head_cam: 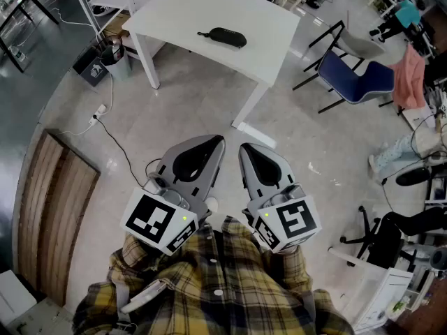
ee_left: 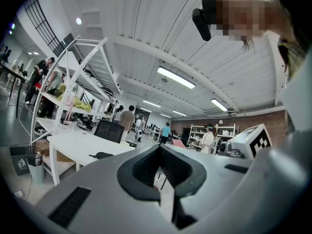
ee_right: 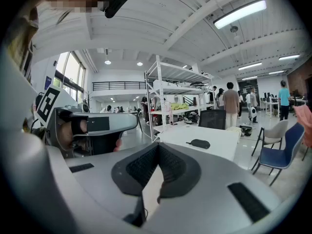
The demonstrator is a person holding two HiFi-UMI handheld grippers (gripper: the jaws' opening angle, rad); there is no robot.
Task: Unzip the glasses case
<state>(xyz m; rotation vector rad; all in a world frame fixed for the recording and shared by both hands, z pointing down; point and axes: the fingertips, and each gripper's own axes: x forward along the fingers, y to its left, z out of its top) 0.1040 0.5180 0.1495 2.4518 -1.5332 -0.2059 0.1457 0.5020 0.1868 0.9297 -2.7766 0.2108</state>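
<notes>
Far ahead at twelve o'clock in the head view, the glasses case (head_cam: 222,37) lies on the white bench (head_cam: 174,12). Left gripper view: the left gripper (ee_left: 159,147) has its jaws closed on nothing. Right gripper view: the right gripper (ee_right: 157,146) is the same, with the case at three o'clock of it. The case seems light and slippery; pin the body and take the zipper pull.

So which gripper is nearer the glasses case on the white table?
Left, narrowly. The glasses case lies far ahead, almost in line with the left gripper; the right gripper sits further right. Both are short of the table.
</notes>
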